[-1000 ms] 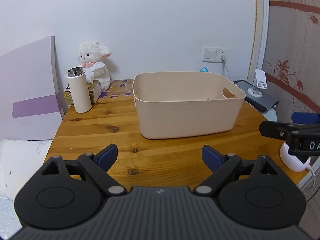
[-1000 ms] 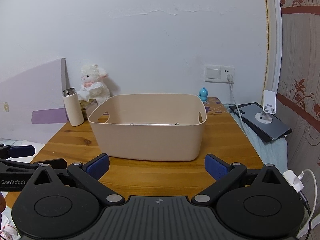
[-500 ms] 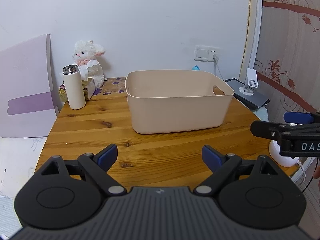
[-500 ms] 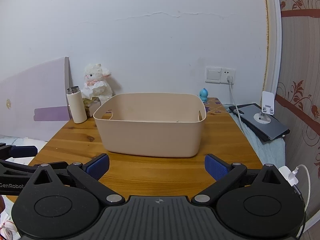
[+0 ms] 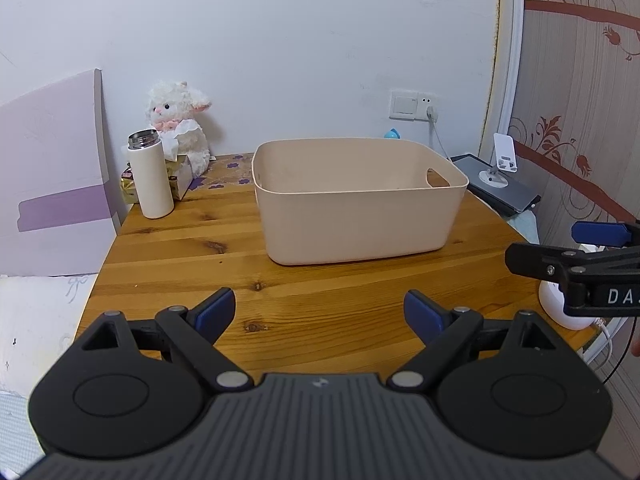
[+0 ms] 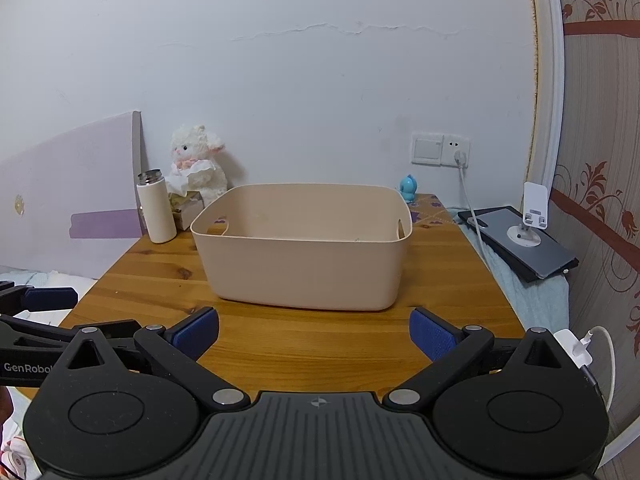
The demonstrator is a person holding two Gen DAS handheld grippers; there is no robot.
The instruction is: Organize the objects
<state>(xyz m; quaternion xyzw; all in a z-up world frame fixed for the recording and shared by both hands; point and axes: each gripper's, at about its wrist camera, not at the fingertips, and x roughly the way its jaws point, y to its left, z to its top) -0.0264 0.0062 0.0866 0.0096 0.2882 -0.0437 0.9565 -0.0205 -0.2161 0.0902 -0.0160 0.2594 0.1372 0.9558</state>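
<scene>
left wrist view has the left gripper (image 5: pixel 319 314) spread wide and holding nothing above the wooden tabletop (image 5: pixel 192 256); the beige bin (image 5: pixel 360 216) sits mid-tabletop, a white flask (image 5: pixel 150 176) near its left; the right gripper (image 6: pixel 314 334) likewise gapes, empty-handed

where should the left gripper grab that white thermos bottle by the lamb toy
Grip the white thermos bottle around the middle of its body, coming in level from the front. It stands upright, a slim straight cylinder, with the tissue box and lamb toy close behind, so only the front is free. The left gripper is open.
</scene>
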